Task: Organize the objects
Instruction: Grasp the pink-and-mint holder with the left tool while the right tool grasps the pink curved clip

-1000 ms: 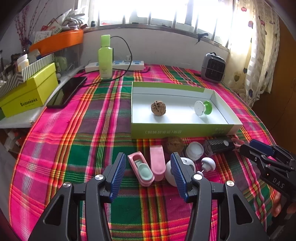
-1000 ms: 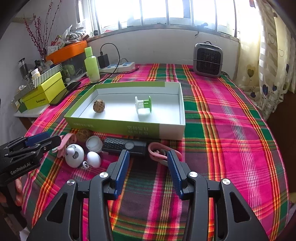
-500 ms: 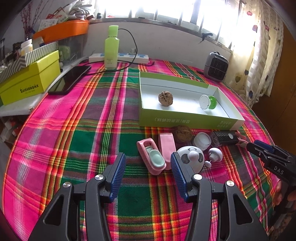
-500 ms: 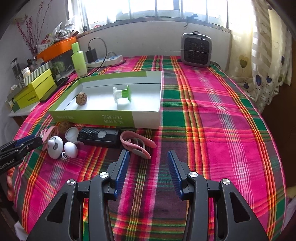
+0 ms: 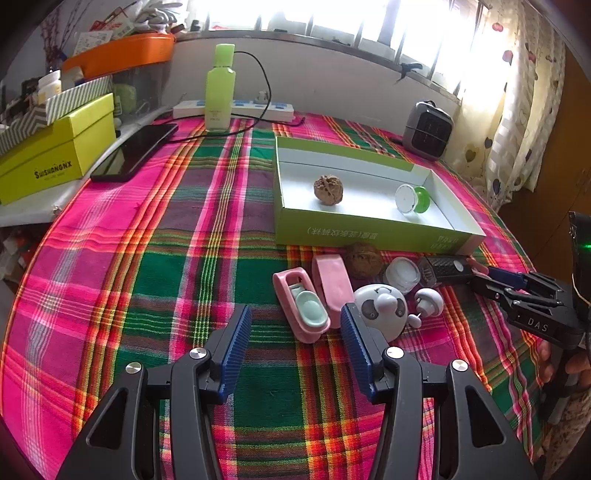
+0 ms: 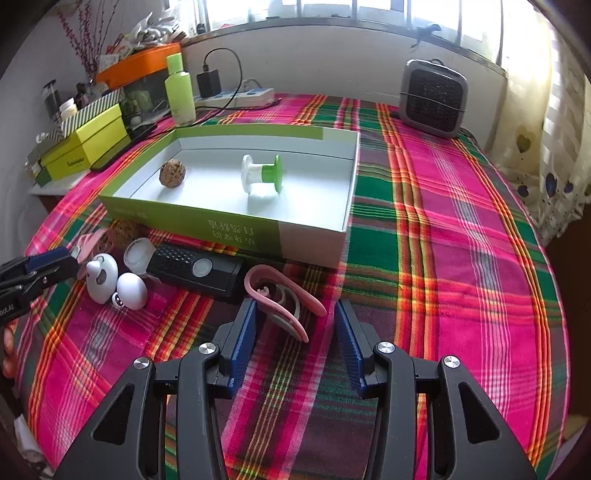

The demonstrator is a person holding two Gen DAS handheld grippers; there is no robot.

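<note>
While both grippers (image 5: 295,345) (image 6: 295,341) hang released, two walnuts (image 5: 328,189) (image 5: 364,255) and one spool (image 6: 262,178) show.

Before me a round table (image 6: 461,229) wears a pink, green and orange plaid cloth. Beyond it, a barred window (image 6: 369,11) blazes white above a pale wall (image 6: 314,66). A heart-printed cream curtain (image 5: 517,110) hangs at my right.

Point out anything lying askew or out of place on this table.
The green-and-white spool lies tipped on its side in the box. A second walnut and other small items sit clustered outside against the box's front wall. Nothing looks spilled or broken.
</note>
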